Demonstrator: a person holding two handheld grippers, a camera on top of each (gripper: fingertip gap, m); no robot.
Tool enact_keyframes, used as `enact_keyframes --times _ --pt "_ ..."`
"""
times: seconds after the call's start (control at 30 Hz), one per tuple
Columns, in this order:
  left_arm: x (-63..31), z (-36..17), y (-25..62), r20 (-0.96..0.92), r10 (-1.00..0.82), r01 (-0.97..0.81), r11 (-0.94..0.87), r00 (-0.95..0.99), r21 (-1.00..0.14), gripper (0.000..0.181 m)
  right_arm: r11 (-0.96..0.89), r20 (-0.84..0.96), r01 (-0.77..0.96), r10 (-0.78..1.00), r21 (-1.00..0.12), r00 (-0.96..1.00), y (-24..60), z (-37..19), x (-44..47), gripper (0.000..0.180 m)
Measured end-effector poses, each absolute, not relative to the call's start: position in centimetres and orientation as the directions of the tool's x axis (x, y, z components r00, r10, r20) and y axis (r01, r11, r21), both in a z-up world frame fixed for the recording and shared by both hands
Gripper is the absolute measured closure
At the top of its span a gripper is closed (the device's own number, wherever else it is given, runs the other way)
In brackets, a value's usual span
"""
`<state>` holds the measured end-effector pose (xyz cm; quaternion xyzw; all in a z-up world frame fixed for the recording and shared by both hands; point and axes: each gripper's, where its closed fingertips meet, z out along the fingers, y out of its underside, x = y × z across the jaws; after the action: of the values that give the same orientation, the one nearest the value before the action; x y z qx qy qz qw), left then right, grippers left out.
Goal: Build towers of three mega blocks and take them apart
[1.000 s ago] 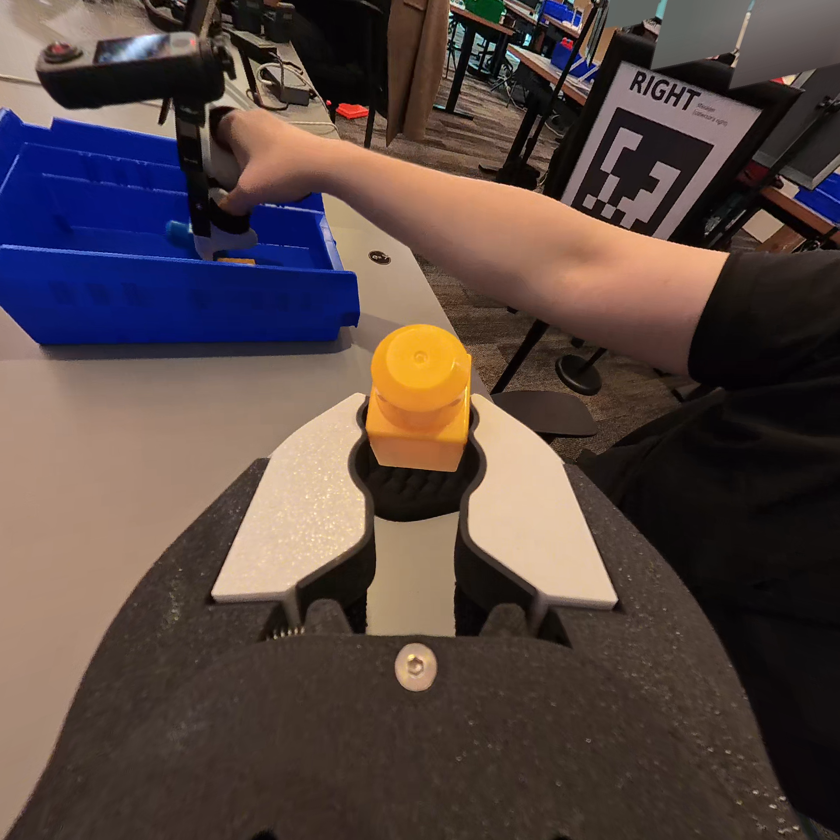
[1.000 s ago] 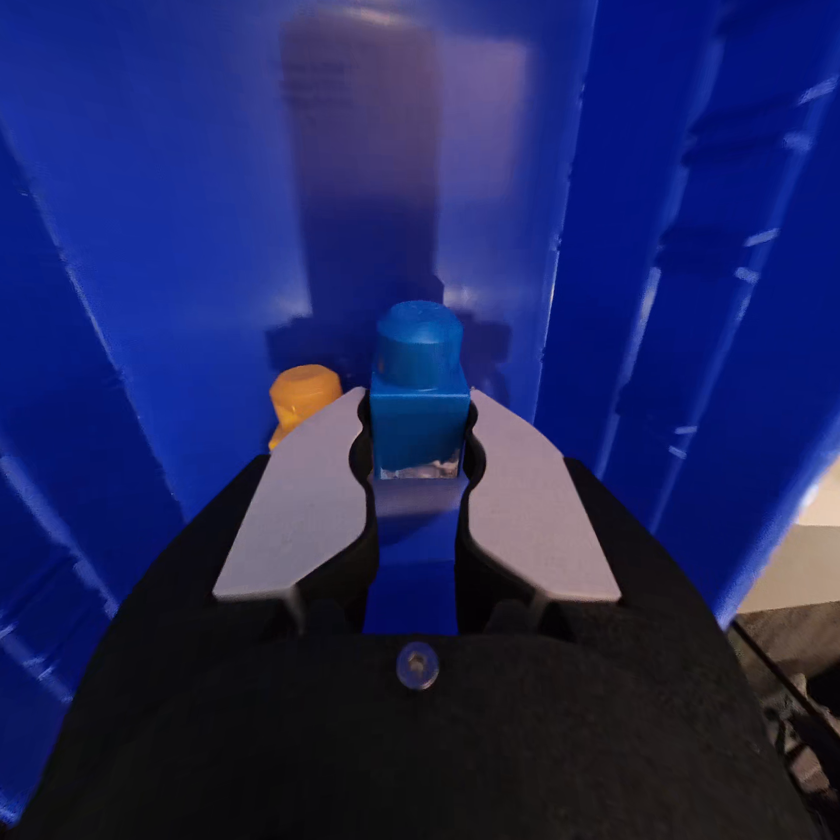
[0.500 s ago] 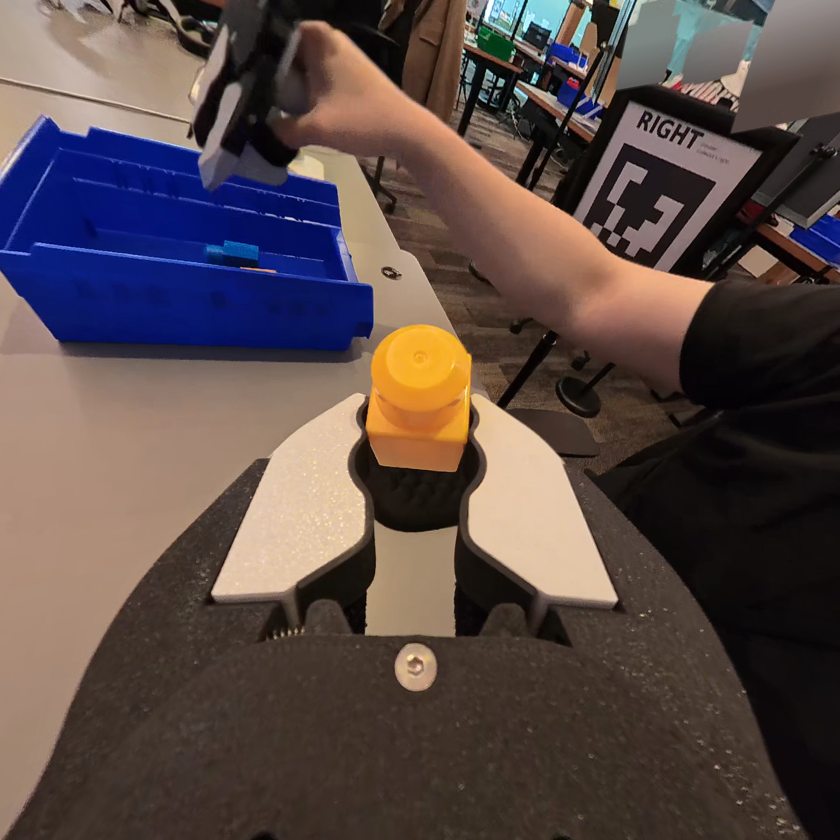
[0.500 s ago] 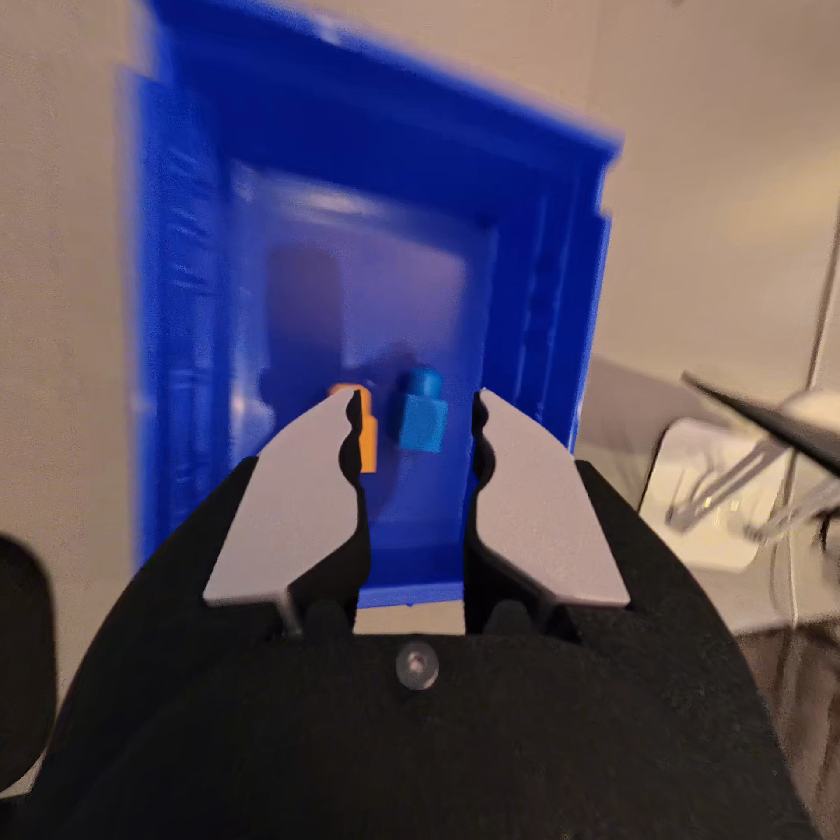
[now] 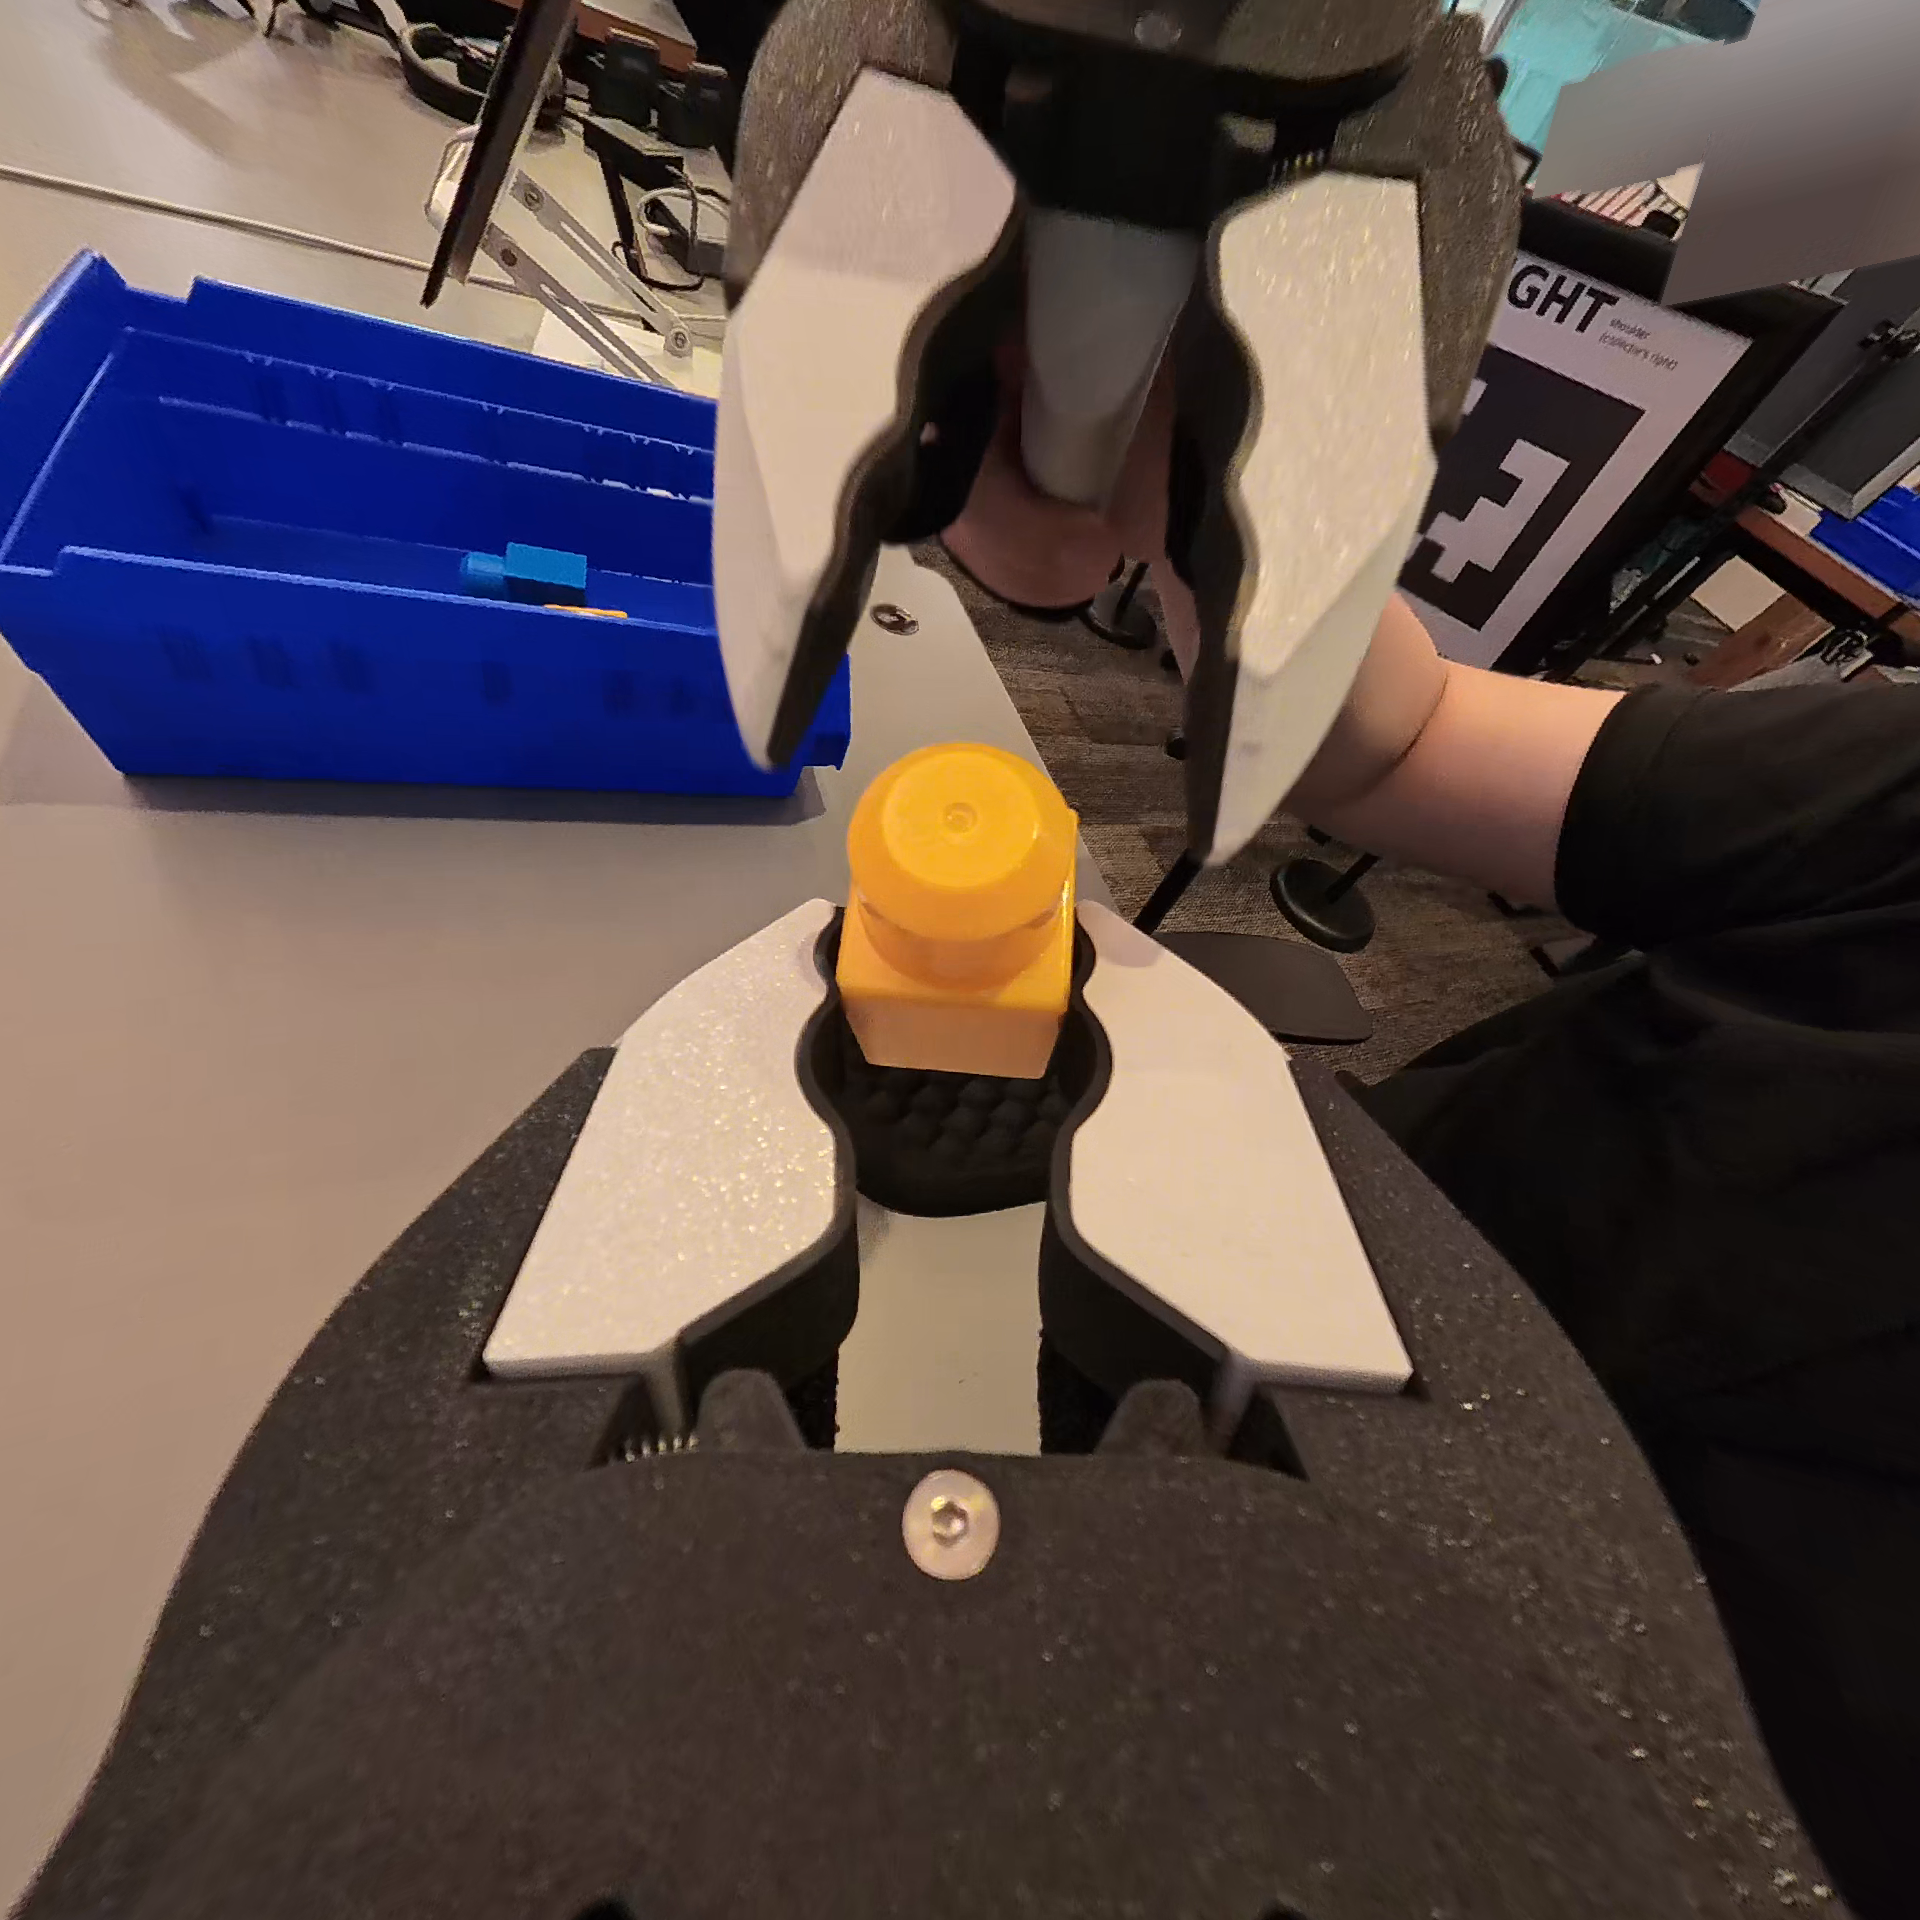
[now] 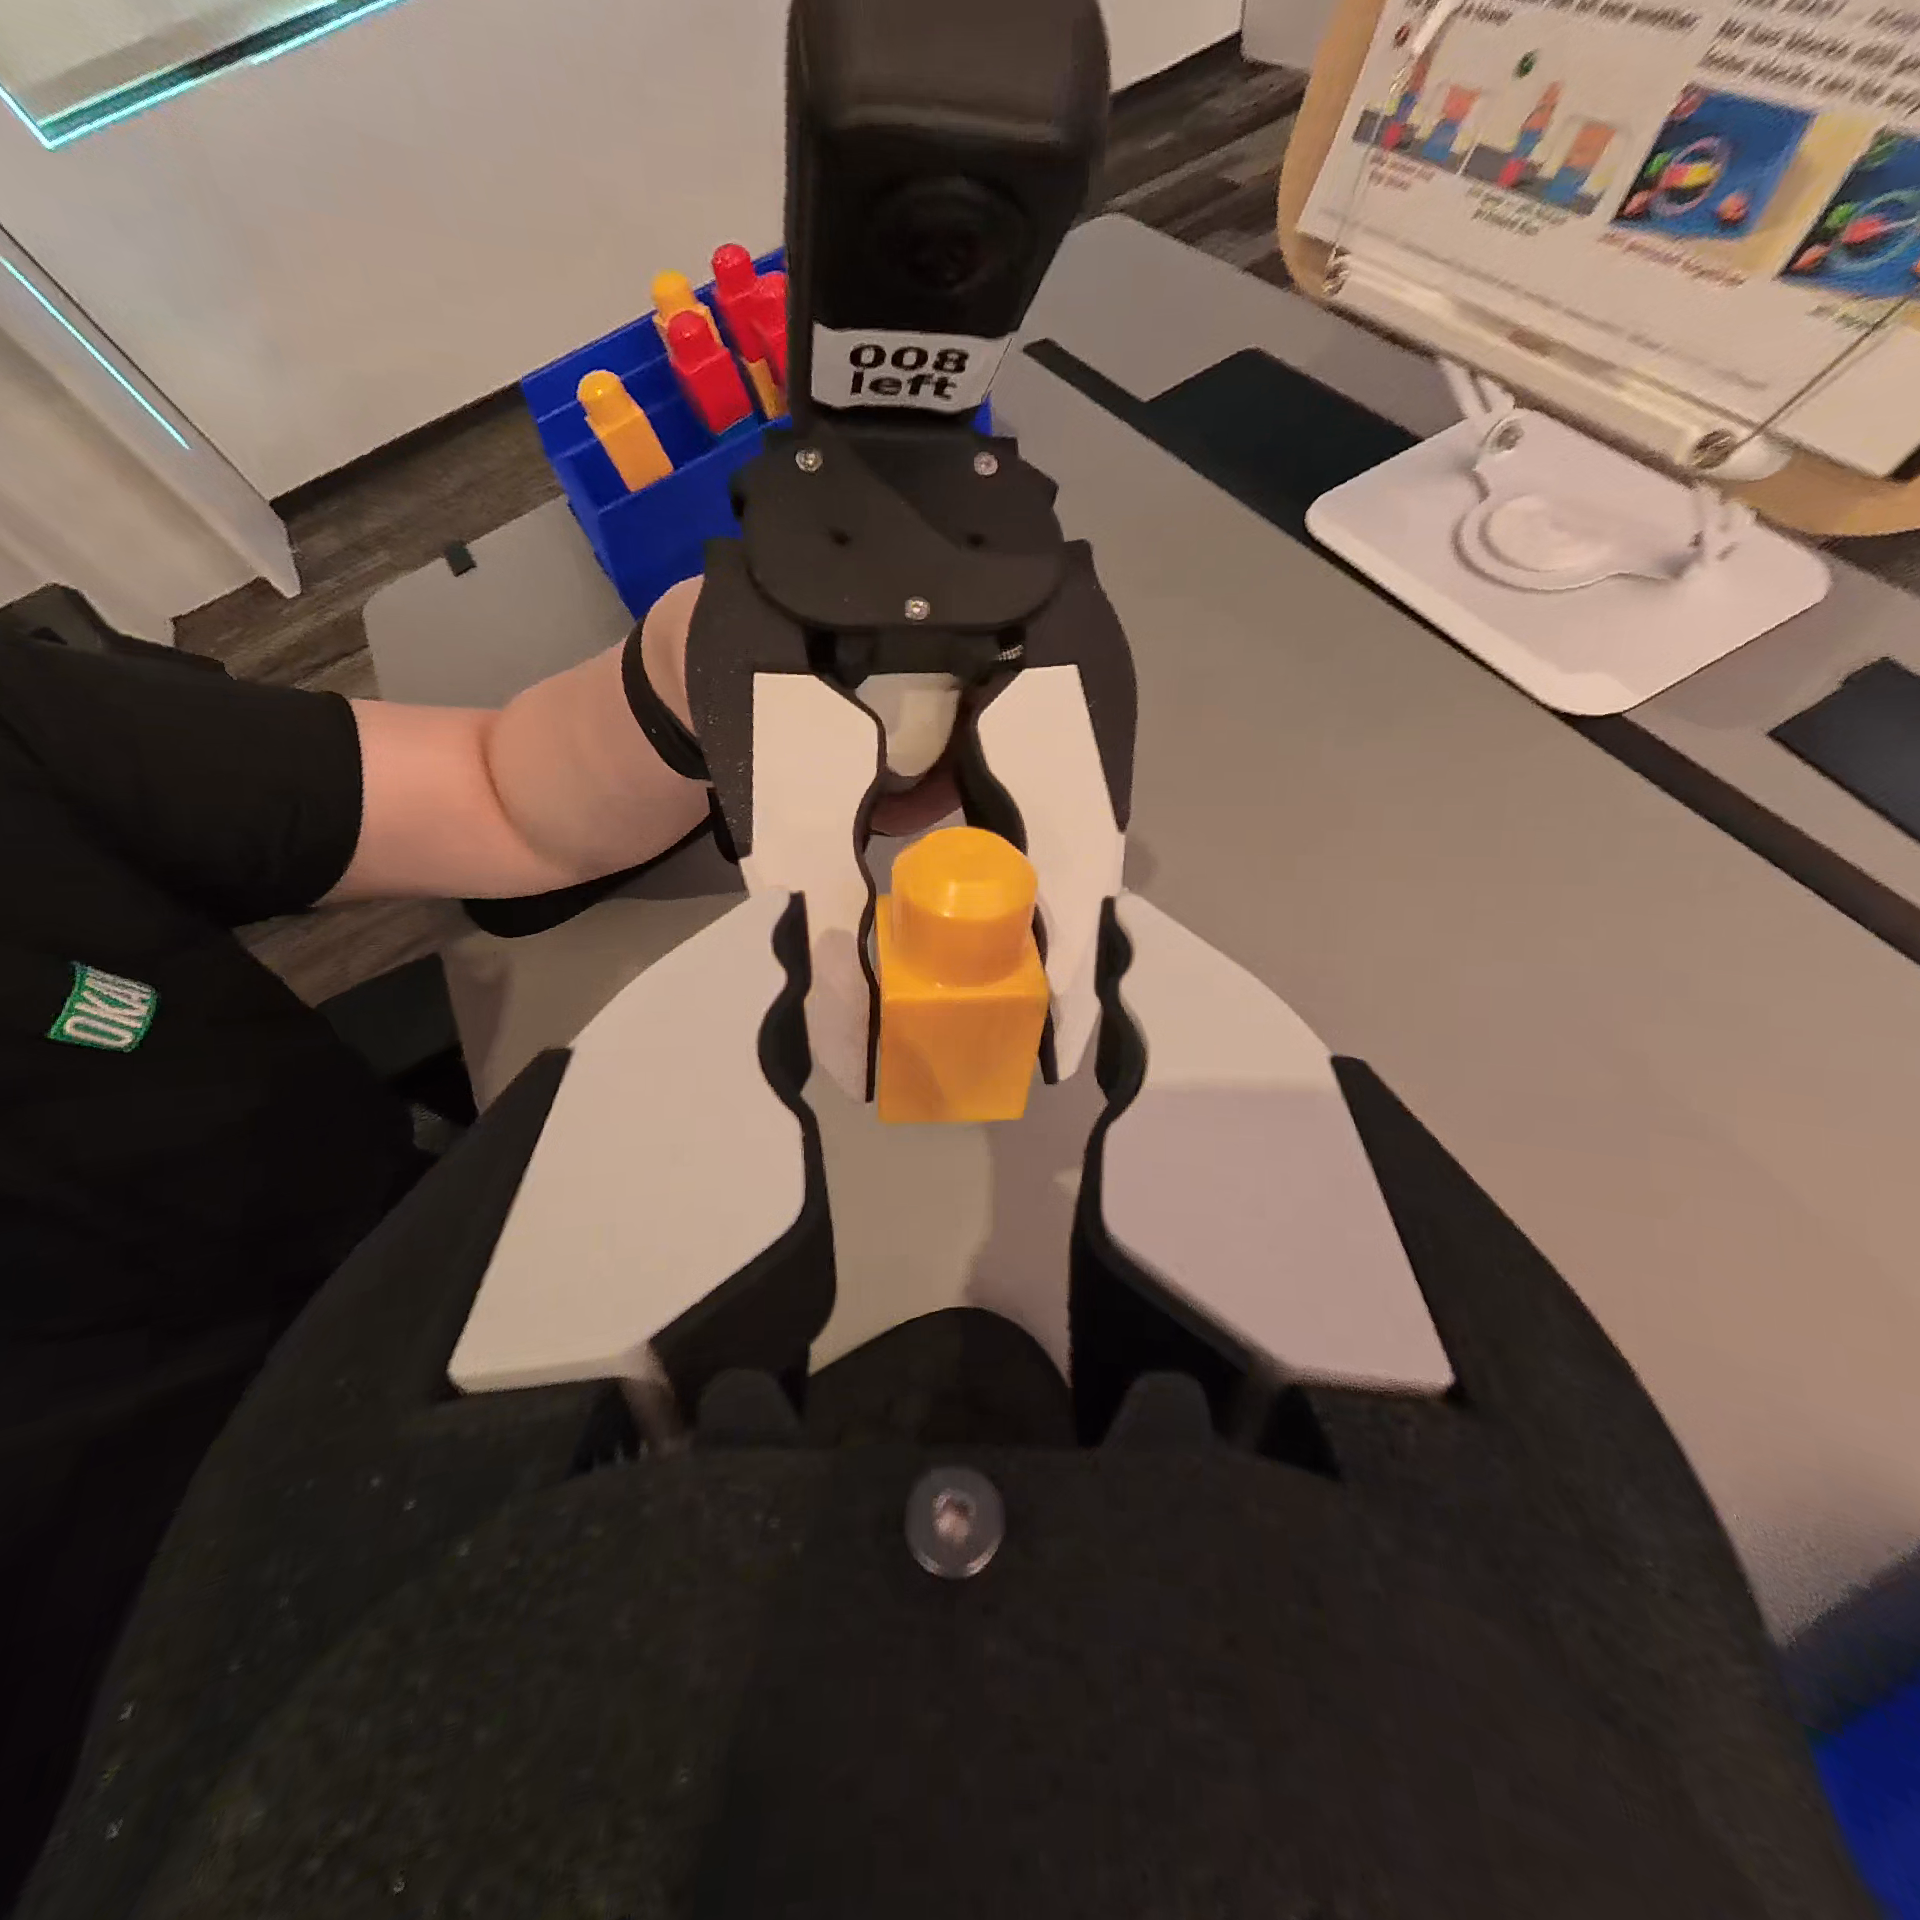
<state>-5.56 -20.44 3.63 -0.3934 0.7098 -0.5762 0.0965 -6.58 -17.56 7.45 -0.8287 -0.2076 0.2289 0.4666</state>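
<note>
My left gripper (image 5: 956, 920) is shut on an orange mega block (image 5: 951, 935), stud pointing away from it, held above the grey table (image 5: 312, 1039). My right gripper (image 6: 954, 914) is open and empty. It faces the left gripper (image 6: 956, 1081) tip to tip, its fingertips on either side of the orange block (image 6: 956, 997) near the stud, not touching it. In the left wrist view the right gripper (image 5: 994, 800) fills the top of the frame. A blue block (image 5: 540, 574) and a second orange block (image 5: 587, 613) lie in the blue bin (image 5: 312, 675).
The blue bin stands at the table's far left in the left wrist view. A second blue bin (image 6: 665, 520) with red and orange blocks stands behind the left gripper. A white stand (image 6: 1558, 561) holds an instruction sheet (image 6: 1610, 156) at the right. The person's arm (image 6: 540, 790) reaches in from the left. The left gripper's tips are roughly 5 cm from the right gripper's.
My right gripper let go of the blue block in the bin, rose out of it, and swung over to face the left gripper, open around the orange block. The left gripper stayed shut.
</note>
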Motion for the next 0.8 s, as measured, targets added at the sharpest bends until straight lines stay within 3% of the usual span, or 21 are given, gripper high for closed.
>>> enact_keyframes --times 0.07,0.17,0.33,0.5,0.57,0.63,0.7,0.8 --pt "-5.6 3.8 -20.5 0.315 -0.668 -0.445 0.027 -0.675 -0.895 0.143 -0.495 -0.202 0.128 0.557 -0.859 0.806 -17.2 6.8 -7.0 0.13" --pt "-5.7 3.7 -20.5 0.312 -0.668 -0.444 0.031 -0.676 -0.895 0.143 -0.493 -0.226 0.106 0.567 -0.864 0.792 -16.9 6.5 -7.4 0.151" --pt "-5.7 3.9 -20.9 0.329 -0.648 -0.445 0.016 -0.687 -0.896 0.141 -0.511 -0.265 0.081 0.568 -0.856 0.779 -17.2 6.4 -7.2 0.152" --pt "-5.7 4.8 -20.3 0.267 -0.686 -0.39 0.026 -0.677 -0.921 0.124 -0.461 -0.217 0.047 0.503 -0.886 0.837 -18.1 8.8 -3.8 0.152" --pt "-5.9 5.3 -20.0 0.267 -0.685 -0.381 0.016 -0.678 -0.925 0.125 -0.472 -0.152 0.055 0.39 -0.88 0.908 -18.7 9.3 0.6 0.152" --pt "-6.0 5.5 -19.7 0.27 -0.69 -0.379 0.006 -0.671 -0.925 0.126 -0.551 -0.04 0.044 0.139 -0.834 0.99 -19.7 8.2 8.2 0.152" --pt "-6.2 5.7 -19.5 0.275 -0.687 -0.381 0.003 -0.673 -0.925 0.128 -0.692 0.087 -0.009 -0.105 -0.722 0.991 -22.3 5.3 16.1 0.151" --pt "-6.3 5.5 -19.6 0.283 -0.684 -0.397 0.011 -0.673 -0.918 0.129 -0.823 0.076 -0.193 -0.274 -0.534 0.959 -26.2 -0.4 22.5 0.151"
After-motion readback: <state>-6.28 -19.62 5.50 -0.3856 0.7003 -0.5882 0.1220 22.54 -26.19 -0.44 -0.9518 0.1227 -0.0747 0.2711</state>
